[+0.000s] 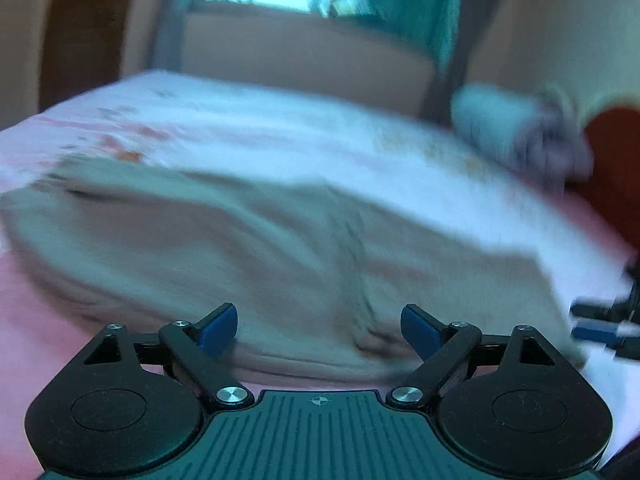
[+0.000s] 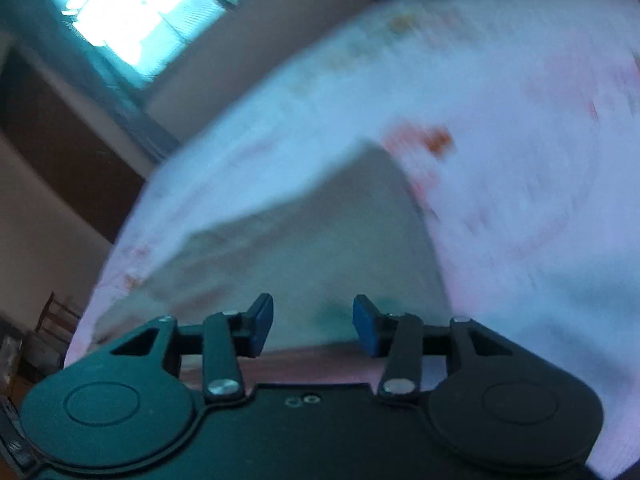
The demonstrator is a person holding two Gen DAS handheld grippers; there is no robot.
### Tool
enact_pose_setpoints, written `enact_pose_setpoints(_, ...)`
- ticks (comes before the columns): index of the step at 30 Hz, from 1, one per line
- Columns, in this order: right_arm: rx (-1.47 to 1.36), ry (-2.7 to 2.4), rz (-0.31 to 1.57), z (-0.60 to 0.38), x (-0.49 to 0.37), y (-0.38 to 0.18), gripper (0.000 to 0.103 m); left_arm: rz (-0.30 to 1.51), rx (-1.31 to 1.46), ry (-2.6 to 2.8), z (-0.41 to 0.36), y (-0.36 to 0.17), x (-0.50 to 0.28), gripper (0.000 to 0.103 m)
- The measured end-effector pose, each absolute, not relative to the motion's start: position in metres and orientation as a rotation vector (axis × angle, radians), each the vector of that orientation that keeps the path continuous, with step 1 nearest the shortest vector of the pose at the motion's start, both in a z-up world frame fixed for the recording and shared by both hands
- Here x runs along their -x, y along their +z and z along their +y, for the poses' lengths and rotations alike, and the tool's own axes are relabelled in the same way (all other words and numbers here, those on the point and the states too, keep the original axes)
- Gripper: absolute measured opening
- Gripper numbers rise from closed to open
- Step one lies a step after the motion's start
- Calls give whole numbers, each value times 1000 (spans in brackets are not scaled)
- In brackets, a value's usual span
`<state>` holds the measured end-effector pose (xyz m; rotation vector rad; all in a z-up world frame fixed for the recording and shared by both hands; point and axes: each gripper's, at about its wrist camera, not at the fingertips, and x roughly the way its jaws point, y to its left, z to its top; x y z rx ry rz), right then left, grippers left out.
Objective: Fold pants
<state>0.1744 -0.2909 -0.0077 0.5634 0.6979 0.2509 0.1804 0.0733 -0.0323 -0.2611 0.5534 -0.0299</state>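
Beige pants lay folded on the bed, over its pink-white sheet. Left tongs were spread wide, released, just above the near hem. Right tongs were part-open, gripping nothing, over the pants. Frames were blurred.

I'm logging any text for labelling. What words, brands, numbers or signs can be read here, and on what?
None can be read.
Gripper bodies: only a small crosshair mark on the left gripper; no letters.
Bed sheet: a blurred reddish print, no words.
Pants: no label shows.
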Motion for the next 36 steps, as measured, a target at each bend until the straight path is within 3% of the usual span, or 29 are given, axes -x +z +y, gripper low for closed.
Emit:
enact_pose_setpoints(6,-468,324,651,-258,-158,9,40,463,520,107,200,-41,-140,88)
enact_pose_setpoints(13,-472,339,688,-233,-160,9,43,451,902,105,315,-84,-167,88)
enact_pose_setpoints(23,-380,311,675,-201,-160,17,45,550,903,44,356,-113,-242,88)
enact_pose_setpoints(24,-362,313,675,-195,-162,17,47,535,899,47,355,-114,-243,83)
enact_pose_setpoints(26,-321,324,681,-178,-167,16,49,534,926,84,357,-116,-241,43)
enact_pose_setpoints(36,103,330,684,-77,-174,1,60,438,873,-10,350,-70,-229,39)
